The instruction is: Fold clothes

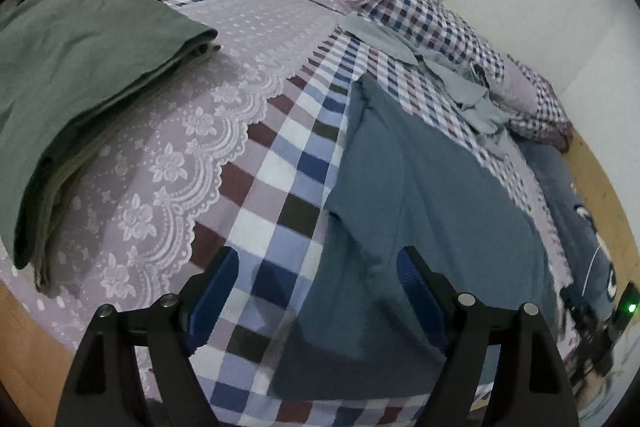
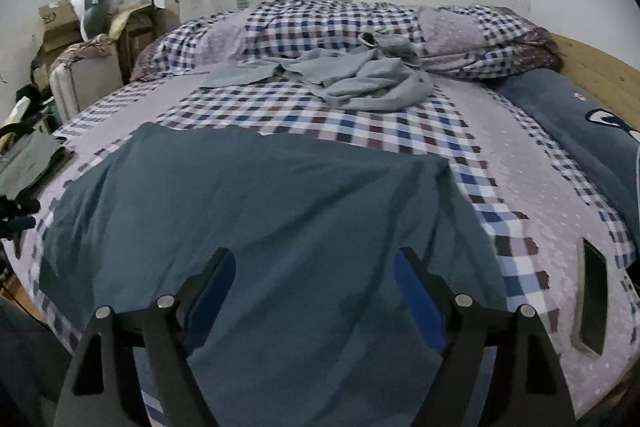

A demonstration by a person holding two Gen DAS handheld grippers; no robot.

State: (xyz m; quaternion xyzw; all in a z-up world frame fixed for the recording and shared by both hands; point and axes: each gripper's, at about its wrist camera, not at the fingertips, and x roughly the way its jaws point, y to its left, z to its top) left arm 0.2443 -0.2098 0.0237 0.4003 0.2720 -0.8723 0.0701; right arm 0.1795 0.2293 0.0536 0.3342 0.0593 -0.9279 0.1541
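Both tools, left tool (image 1: 316,291) and right tool (image 2: 316,291), hover spread and empty over the teal garment (image 2: 256,211) lying flat just ahead on the bed (image 2: 520,163), seemingly laid out for folding, with the crumpled grey garment (image 2: 360,79) waiting farther beyond.

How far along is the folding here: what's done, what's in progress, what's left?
Done: a folded green stack sits at the bed's left. In hand: nothing gripped; the blue garment lies spread out, and the left gripper and right gripper are open over it. Left: that fold, then the crumpled grey garment near the pillows.
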